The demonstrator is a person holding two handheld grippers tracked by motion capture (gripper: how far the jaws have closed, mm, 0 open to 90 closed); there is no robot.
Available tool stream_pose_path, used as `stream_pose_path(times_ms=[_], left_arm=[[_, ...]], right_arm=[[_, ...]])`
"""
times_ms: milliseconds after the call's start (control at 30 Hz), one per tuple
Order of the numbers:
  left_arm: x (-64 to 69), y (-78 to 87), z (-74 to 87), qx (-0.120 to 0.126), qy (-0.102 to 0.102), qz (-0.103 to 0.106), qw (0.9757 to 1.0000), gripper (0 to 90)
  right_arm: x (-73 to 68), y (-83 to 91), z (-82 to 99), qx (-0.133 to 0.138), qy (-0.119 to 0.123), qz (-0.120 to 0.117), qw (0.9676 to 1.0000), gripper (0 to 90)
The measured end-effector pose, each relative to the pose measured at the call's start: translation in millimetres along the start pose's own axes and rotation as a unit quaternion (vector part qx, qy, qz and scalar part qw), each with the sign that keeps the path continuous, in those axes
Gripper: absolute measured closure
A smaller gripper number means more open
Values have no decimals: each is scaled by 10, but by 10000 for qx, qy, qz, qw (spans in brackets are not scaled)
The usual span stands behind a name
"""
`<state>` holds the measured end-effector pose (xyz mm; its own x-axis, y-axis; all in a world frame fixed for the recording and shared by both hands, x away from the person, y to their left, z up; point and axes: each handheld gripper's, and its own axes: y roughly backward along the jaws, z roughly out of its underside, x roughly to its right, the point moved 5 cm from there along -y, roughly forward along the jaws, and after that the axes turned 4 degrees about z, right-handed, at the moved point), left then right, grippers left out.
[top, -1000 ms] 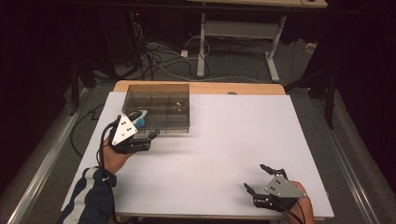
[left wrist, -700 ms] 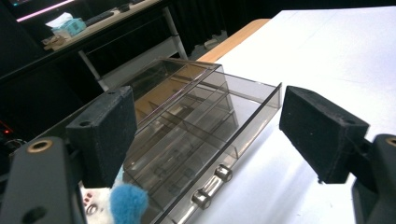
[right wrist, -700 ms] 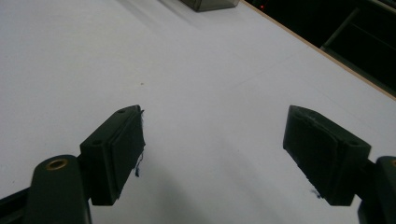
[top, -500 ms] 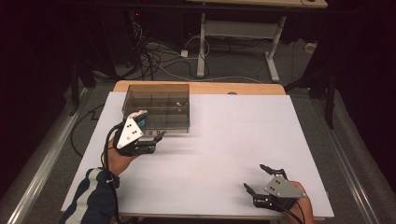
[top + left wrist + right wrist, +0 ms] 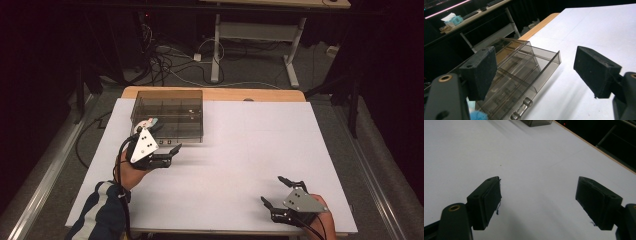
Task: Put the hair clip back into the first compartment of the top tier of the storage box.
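Note:
A smoky transparent organizer box (image 5: pixel 170 112) with inner dividers stands at the far left of the white table (image 5: pixel 250 145). My left gripper (image 5: pixel 170 154) hovers just in front of the box's near edge, open, with nothing between its jaws. In the left gripper view the box (image 5: pixel 524 62) lies between and beyond the two black pads (image 5: pixel 482 71), with a small knobbed handle (image 5: pixel 522 111) on its front wall. My right gripper (image 5: pixel 272 190) rests near the table's front right edge, open and holding nothing. In the right gripper view its fingers (image 5: pixel 486 200) frame bare white tabletop.
A wooden strip (image 5: pixel 250 94) borders the table's far edge. Behind it are floor cables (image 5: pixel 170 60) and a desk frame (image 5: pixel 250 35). A corner of the box (image 5: pixel 535 122) shows at the top of the right gripper view. White tabletop stretches between the two grippers.
My left gripper has drawn back slightly from the box front, toward me and to the right. The right gripper has stayed in place.

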<state>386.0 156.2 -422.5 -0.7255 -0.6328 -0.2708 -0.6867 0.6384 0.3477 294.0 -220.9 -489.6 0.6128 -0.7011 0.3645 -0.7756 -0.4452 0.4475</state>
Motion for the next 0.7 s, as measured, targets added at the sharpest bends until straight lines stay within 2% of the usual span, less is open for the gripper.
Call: stream_pose_path(times_ms=[700], left_arm=[[277, -1, -68, -10, -274, 235, 9993, 184]], right_arm=[[-6, -3, -15, 22, 33, -14, 10000, 211]])
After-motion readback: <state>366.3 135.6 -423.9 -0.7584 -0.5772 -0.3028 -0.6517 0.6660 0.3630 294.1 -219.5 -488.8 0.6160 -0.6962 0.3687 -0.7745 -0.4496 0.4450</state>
